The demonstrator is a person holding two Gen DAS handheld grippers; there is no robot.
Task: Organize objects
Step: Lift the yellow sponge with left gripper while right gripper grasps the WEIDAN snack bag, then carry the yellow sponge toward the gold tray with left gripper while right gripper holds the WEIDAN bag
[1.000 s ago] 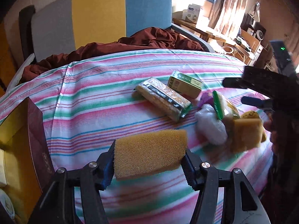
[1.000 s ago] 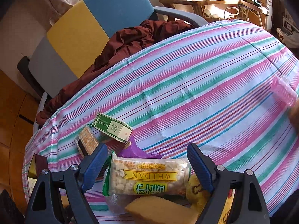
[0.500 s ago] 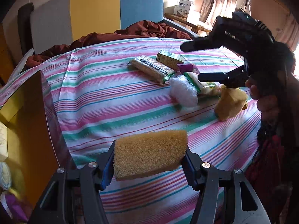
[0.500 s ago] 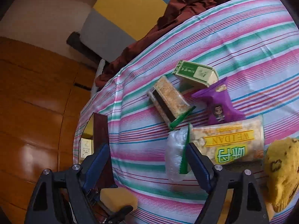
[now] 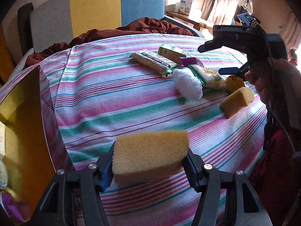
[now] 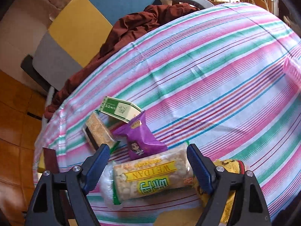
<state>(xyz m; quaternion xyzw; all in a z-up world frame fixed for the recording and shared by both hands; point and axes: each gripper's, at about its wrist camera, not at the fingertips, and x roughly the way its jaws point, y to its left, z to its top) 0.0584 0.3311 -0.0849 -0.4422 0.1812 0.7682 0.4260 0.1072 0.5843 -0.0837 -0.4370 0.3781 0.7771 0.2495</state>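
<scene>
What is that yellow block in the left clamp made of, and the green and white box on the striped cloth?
The yellow block looks like open-cell foam sponge: matte, pitted with fine pores, in the left gripper. The green and white box seems printed cardboard: crisp folded edges, flat faces, slight sheen.

Pink object (image 6: 292, 71) blurred at the frame edge; box (image 5: 20, 124) contents cut off

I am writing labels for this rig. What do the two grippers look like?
Both the left gripper and the right gripper have black plastic arms with silver screws and blue ridged pads. In the left wrist view, the right gripper's body carries a small green light.
</scene>
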